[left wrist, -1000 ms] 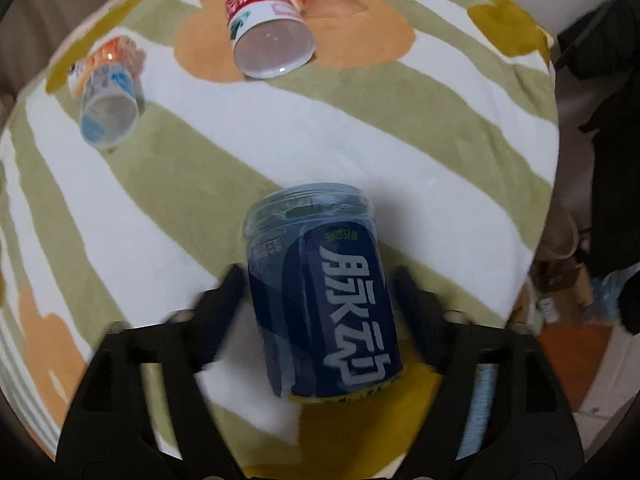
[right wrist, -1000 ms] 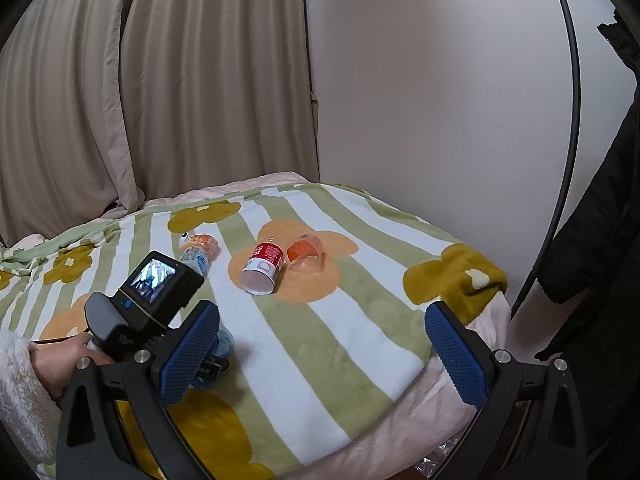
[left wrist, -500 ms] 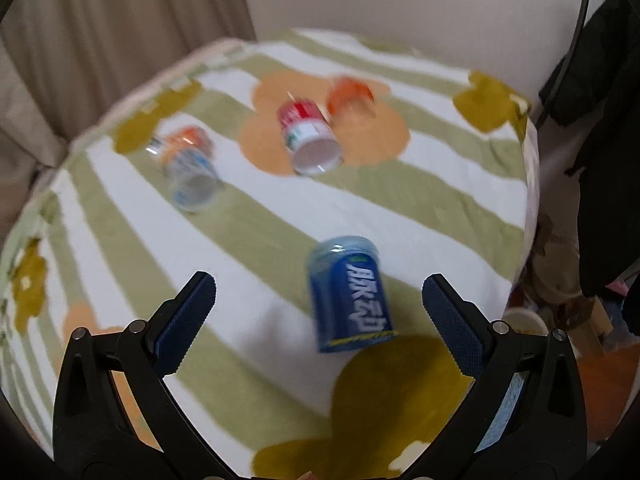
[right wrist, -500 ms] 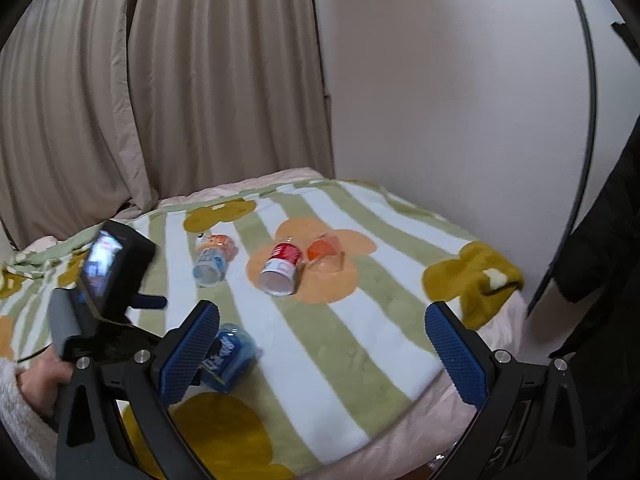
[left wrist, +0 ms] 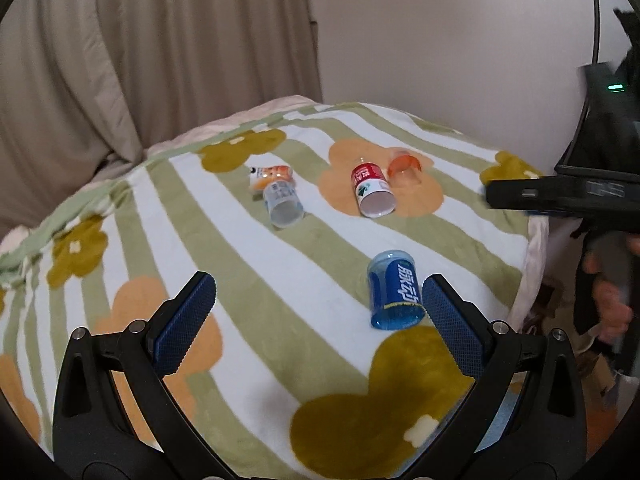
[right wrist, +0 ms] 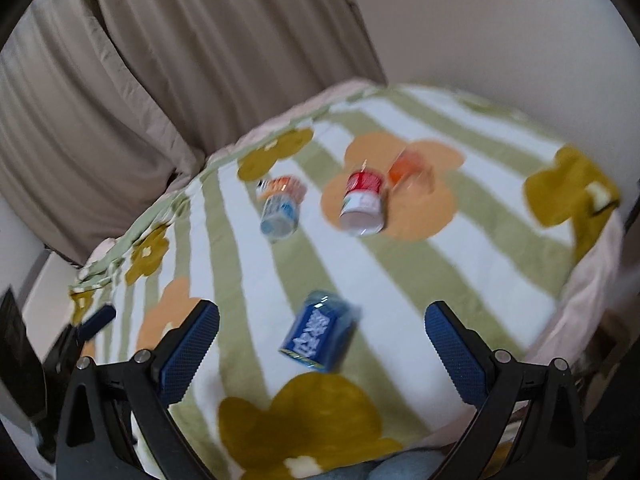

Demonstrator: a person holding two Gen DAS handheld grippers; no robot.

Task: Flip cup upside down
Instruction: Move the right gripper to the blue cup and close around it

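Observation:
A blue cup with white lettering (left wrist: pixel 396 292) rests on the striped blanket (left wrist: pixel 240 264); it also shows, blurred, in the right wrist view (right wrist: pixel 318 336). Whether it stands or leans I cannot tell. My left gripper (left wrist: pixel 316 320) is open and empty, pulled back, with the cup just inside its right finger (left wrist: pixel 452 324). My right gripper (right wrist: pixel 320 352) is open and empty, above the cup. Farther back lie a red-and-white cup (left wrist: pixel 370 194), an orange cup (left wrist: pixel 404 168) and an orange-and-blue cup (left wrist: pixel 278 196), on their sides.
The blanket's edge (left wrist: pixel 532 248) drops off at the right. Beige curtains (left wrist: pixel 120 60) and a pale wall (left wrist: pixel 440 40) stand behind. The other hand-held device (left wrist: pixel 580 196) shows at the right of the left wrist view.
My left gripper has opened, let go of the blue cup and drawn back and up. My right gripper has swung down toward the blanket over the blue cup.

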